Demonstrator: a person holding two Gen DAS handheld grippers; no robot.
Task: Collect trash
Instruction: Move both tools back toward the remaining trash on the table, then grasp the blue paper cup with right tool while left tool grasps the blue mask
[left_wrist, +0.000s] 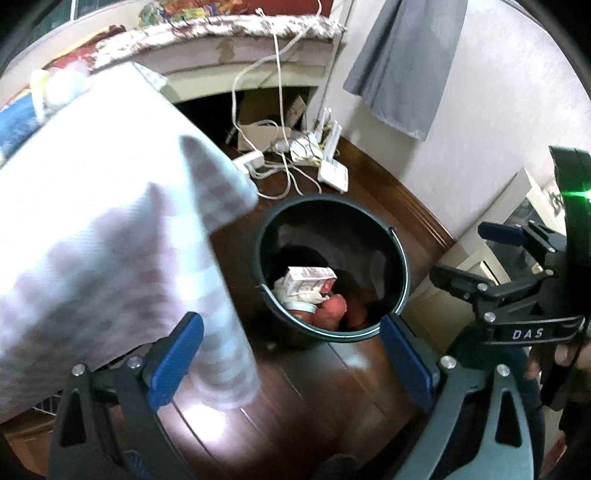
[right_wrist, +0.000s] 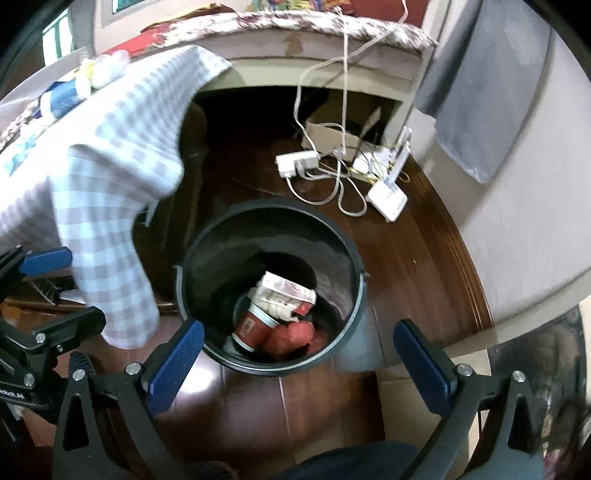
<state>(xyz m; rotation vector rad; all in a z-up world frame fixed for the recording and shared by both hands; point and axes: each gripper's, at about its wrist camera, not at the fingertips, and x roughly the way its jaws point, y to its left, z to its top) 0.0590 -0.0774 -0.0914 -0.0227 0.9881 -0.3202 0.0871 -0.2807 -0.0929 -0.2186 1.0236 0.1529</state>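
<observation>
A dark round bin (left_wrist: 405, 284) stands on the wooden floor. In it lie a white and red carton (left_wrist: 310, 280) and crumpled red trash (left_wrist: 334, 310). My left gripper (left_wrist: 291, 362) hangs above the bin's near rim, open wide, with nothing between its blue pads. In the right wrist view the same bin (right_wrist: 356, 306) holds the carton (right_wrist: 288, 295) and a red cup (right_wrist: 255, 326). My right gripper (right_wrist: 301, 365) is also open and empty over the near rim. Each gripper shows in the other's view: the right gripper (left_wrist: 476, 254) and the left gripper (right_wrist: 59, 291).
A checked cloth (left_wrist: 110, 221) (right_wrist: 110, 166) hangs off a table edge at the left, close to the bin. White cables, a power strip (right_wrist: 297, 162) and a router (right_wrist: 388, 199) lie on the floor behind. A cardboard box (left_wrist: 258, 133) sits under the furniture. A wall curves round at the right.
</observation>
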